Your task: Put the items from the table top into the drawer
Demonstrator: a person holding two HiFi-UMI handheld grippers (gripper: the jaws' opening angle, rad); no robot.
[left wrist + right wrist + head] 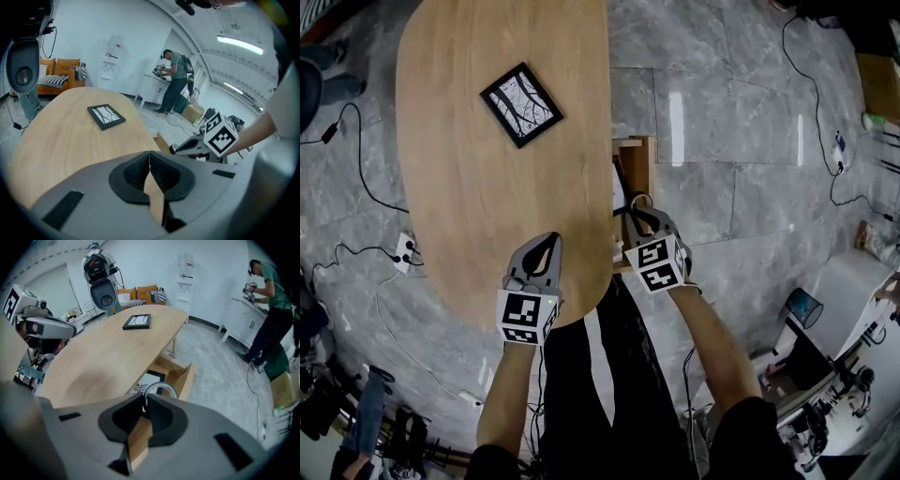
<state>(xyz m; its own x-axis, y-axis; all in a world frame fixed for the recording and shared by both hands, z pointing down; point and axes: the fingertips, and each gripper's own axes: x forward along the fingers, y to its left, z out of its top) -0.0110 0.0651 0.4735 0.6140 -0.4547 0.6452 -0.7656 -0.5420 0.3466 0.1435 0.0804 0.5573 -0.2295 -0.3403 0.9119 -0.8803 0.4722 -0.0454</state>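
The right gripper point(144, 401) had its jaws pinched on the rim of a grey ring point(161, 389), which showed against the open wooden drawer point(186, 378). A dark-bordered patterned item point(139, 387) lay inside that drawer. On the oval table point(93, 362), a black picture frame point(137, 321) lay flat towards the far end. The left gripper point(70, 329) hung at the table's left edge. A person point(272, 310) stood at a white counter, well apart.

Black frame point(521, 105), pale wood table point(469, 206), grey ring point(160, 383)
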